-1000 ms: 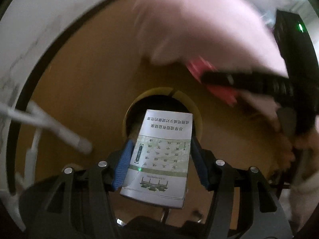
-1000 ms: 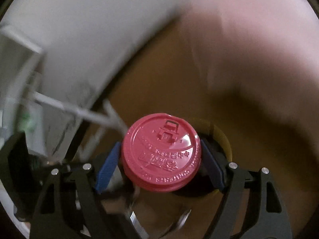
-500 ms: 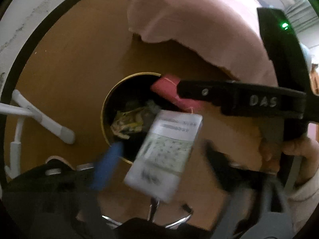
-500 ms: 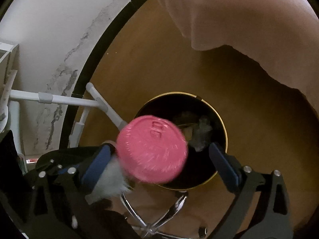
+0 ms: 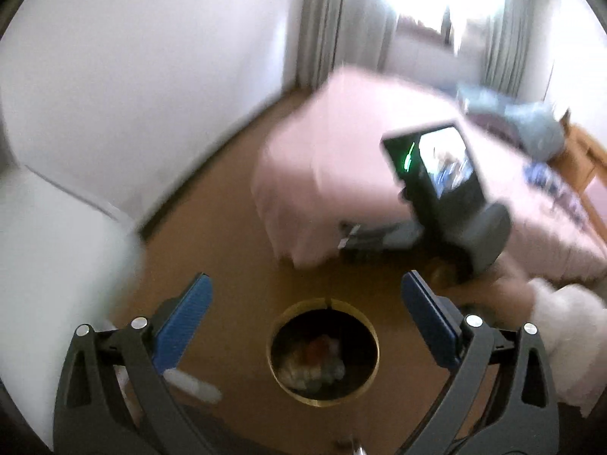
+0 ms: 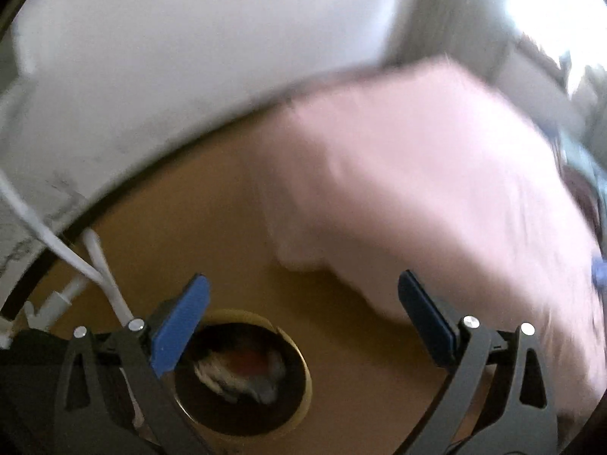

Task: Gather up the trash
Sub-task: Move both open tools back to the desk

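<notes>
- The left tongs [image 5: 305, 305] stand wide open in the lower part of the left wrist view, with nothing between their blue pads [image 5: 184, 318].
- A round bin [image 5: 371, 345] with a gold rim sits on the brown floor [image 5: 227, 239], low in the frame and between the two open fingers.
- Trash [image 5: 315, 358] lies inside the bin: a blurred heap of pale paper with a reddish patch in the middle.
- The right tongs [image 6: 303, 303] are also wide open and empty, low in the right wrist view.
- There the bin [image 6: 303, 371] shows at the lower centre, partly behind the left blue pad, with the trash [image 6: 242, 369] in it.
- The right tool's black body shows at the centre right of the left wrist view, blurred.
- A bed [image 5: 341, 159] with a pink cover fills the centre and right of both views.
- A white wall [image 5: 132, 76] takes up the upper left.
- White rods [image 6: 95, 265] slant down at the left edge of the right wrist view.
</notes>
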### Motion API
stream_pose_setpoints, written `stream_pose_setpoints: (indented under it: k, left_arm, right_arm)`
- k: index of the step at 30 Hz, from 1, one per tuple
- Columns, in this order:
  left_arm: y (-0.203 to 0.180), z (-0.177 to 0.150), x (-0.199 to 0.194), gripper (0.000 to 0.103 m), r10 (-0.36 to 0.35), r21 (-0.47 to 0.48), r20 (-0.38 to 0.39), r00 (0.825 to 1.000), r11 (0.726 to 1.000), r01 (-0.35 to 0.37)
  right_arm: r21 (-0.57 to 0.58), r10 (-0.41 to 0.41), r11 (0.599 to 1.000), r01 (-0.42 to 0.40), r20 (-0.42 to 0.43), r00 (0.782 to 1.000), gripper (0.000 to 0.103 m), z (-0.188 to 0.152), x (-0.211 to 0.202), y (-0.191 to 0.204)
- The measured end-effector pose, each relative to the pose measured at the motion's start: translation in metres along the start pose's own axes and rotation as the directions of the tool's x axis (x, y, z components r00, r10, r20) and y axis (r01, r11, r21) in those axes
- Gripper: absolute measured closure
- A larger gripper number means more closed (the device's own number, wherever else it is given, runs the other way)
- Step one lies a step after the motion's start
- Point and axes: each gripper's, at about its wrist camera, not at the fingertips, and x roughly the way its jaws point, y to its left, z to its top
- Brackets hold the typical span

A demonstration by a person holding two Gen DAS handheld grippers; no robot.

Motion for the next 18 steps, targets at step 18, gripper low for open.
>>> stream_pose_setpoints:
  k: [18]
  left_arm:
    - [0.28,-0.117,-0.318,0.006,0.792,-0.463,-0.128,0.597,0.485,-0.742]
  right_arm:
    - [-0.534,0.785,0.529,-0.659,0.014,0.619,0.007,0.1,-0.165,0.354]
